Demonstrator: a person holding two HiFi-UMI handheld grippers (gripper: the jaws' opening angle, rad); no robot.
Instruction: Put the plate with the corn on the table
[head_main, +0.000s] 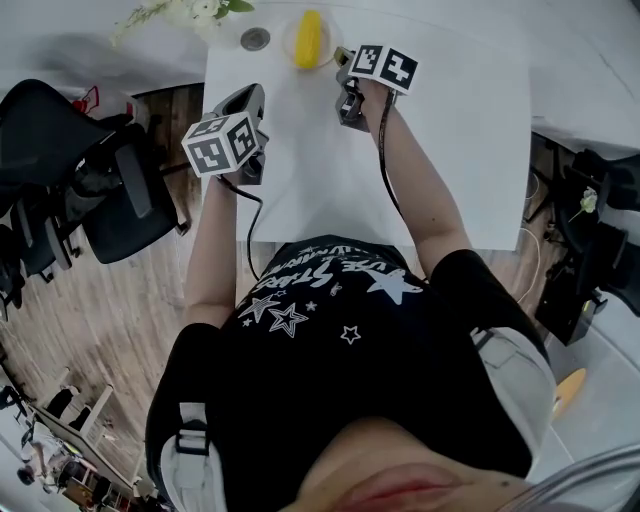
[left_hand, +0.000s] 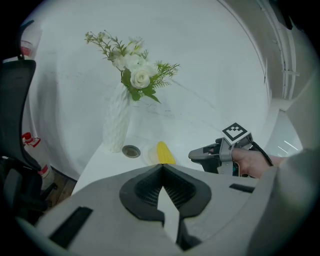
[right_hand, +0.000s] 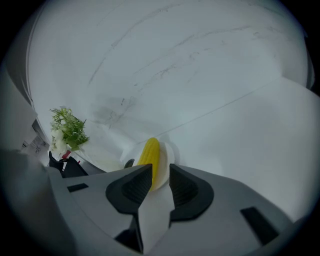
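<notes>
At the top centre of the head view the plate (head_main: 289, 47) with the corn (head_main: 309, 38) sits on the white table (head_main: 450, 150), the right gripper (right_hand: 160, 175) spread and empty just beside it, the left gripper (left_hand: 161, 169) pressed together on nothing at mid-left

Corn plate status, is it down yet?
Done: the plate with the corn sits on the white table. In hand: nothing; the right tongs are open and not gripping it, the left tongs shut and empty. Left: nothing visible.
</notes>
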